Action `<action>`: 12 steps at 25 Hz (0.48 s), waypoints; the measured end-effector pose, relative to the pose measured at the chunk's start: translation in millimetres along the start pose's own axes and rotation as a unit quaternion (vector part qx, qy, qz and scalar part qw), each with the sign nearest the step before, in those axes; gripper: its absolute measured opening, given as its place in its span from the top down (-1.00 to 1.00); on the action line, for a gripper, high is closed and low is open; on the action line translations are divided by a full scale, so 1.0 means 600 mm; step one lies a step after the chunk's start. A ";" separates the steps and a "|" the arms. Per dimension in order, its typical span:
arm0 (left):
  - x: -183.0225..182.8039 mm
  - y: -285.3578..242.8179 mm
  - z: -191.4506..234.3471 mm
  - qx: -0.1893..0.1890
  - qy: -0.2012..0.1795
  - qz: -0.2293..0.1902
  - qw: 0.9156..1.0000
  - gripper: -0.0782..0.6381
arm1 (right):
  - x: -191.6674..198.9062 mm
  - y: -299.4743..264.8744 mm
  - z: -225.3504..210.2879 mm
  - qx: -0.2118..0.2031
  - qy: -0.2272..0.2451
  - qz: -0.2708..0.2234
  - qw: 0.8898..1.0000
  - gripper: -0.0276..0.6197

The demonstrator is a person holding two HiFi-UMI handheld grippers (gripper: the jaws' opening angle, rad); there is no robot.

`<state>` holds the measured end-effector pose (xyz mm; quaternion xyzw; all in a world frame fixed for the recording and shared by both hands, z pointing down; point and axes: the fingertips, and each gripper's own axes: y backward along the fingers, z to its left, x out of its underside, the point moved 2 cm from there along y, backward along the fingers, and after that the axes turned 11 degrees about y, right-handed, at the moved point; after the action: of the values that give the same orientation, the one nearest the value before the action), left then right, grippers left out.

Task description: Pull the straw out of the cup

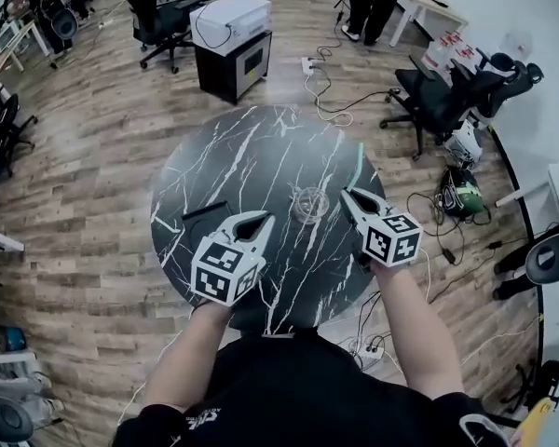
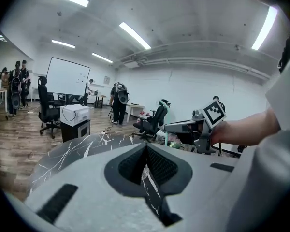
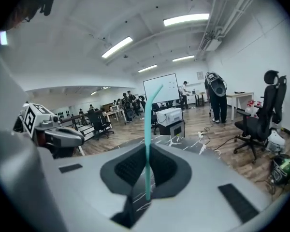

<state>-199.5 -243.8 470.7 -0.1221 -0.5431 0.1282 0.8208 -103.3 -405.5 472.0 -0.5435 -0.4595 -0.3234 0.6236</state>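
A clear cup [image 1: 309, 203] stands on the round black marble table [image 1: 224, 166], a little right of its middle. My right gripper [image 1: 347, 195] hovers just right of the cup and is shut on a teal straw [image 1: 355, 166]. The straw is out of the cup and rises upright between the pads [image 3: 147, 144], with its bent tip at the top. My left gripper [image 1: 265, 218] hangs above the table left of the cup. Its fingertips [image 2: 146, 146] meet with nothing between them. The left gripper view also catches the right gripper [image 2: 167, 127] with the straw [image 2: 166, 114].
A white printer on a black cabinet [image 1: 231, 17] stands behind the table. Office chairs [image 1: 438, 101] and floor cables [image 1: 331, 96] lie to the back right, and more cables [image 1: 447, 231] to the right. People stand at desks far back.
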 end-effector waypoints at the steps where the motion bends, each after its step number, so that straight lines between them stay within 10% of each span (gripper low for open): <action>1: -0.003 0.006 -0.004 0.007 -0.005 -0.001 1.000 0.75 | -0.006 0.015 0.009 0.005 0.003 -0.005 1.000 0.83; 12: -0.029 0.036 -0.038 0.066 -0.051 0.001 0.997 0.75 | -0.072 0.163 0.081 0.050 -0.004 -0.082 0.995 0.84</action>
<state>-186.7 -230.8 439.9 -0.0615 -0.5749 0.1704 0.7979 -41.7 -342.8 394.0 -0.4738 -0.5203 -0.3477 0.6196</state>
